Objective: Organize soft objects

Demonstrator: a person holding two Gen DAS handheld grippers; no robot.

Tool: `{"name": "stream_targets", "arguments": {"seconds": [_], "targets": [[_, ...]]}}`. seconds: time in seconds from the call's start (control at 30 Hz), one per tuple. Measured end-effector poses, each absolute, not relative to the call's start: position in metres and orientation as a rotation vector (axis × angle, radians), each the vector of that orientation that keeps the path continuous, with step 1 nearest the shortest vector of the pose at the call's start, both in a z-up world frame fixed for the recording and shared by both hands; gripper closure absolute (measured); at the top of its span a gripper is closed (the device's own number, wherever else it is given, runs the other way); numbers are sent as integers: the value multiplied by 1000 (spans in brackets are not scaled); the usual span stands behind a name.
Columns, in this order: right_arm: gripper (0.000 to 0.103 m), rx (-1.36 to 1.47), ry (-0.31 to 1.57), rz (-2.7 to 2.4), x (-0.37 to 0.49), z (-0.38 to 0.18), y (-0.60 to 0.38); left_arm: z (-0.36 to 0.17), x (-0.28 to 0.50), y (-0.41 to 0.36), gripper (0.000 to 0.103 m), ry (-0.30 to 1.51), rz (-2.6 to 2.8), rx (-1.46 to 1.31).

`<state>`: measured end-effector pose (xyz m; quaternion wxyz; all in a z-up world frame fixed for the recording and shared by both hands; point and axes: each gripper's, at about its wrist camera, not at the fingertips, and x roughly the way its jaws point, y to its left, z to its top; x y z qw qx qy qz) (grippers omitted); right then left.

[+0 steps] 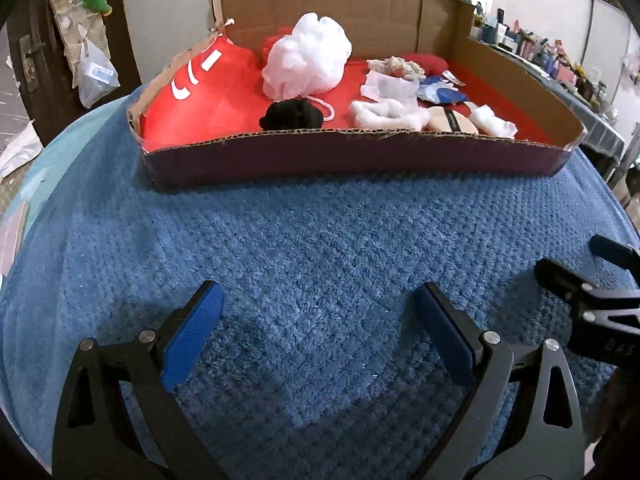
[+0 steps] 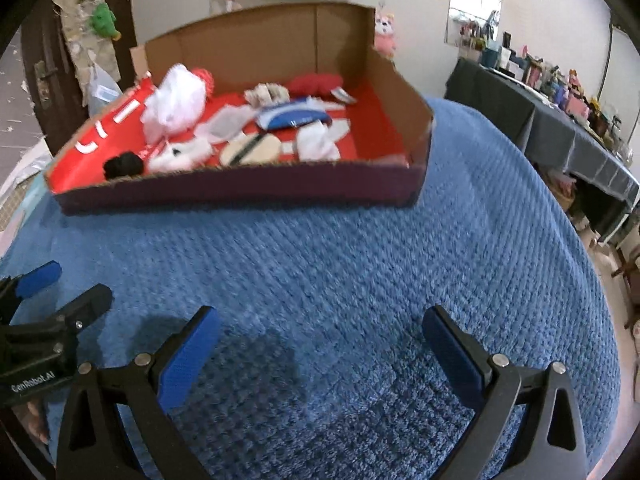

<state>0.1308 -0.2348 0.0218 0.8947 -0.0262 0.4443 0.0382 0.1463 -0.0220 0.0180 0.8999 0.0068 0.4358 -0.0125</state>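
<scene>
A shallow cardboard box [image 1: 352, 152] with a red lining stands at the far side of a blue towel [image 1: 312, 240]. Inside lie a white mesh puff [image 1: 308, 56], a black pompom [image 1: 292, 114], white cotton [image 1: 386, 114], a beige powder puff [image 1: 452, 120] and a blue pouch [image 1: 442, 94]. My left gripper [image 1: 318, 300] hovers open over the towel, well short of the box, nothing between its fingers. The right gripper [image 2: 320, 320] is also open and empty, beside the left one. The box [image 2: 240, 190] and its white puff [image 2: 176, 100] show in the right wrist view too.
The blue towel [image 2: 360, 260] covers a round-looking surface with free room in front of the box. A dark-clothed table [image 2: 560, 140] with several small items stands to the right. A door [image 1: 36, 60] with hanging bags is at the left.
</scene>
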Motion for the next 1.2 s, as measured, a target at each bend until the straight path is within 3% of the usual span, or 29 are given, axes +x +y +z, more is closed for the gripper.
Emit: {"name": "stream_targets", "arguments": {"seconds": [0.13,1.2], "targets": [[0,-65,949,69,131,15,-234,16,150,-21,0,913,-23,4],[0,-57,973,56,135,11,-233,15,152,-21,0,921,-25,10]]}}
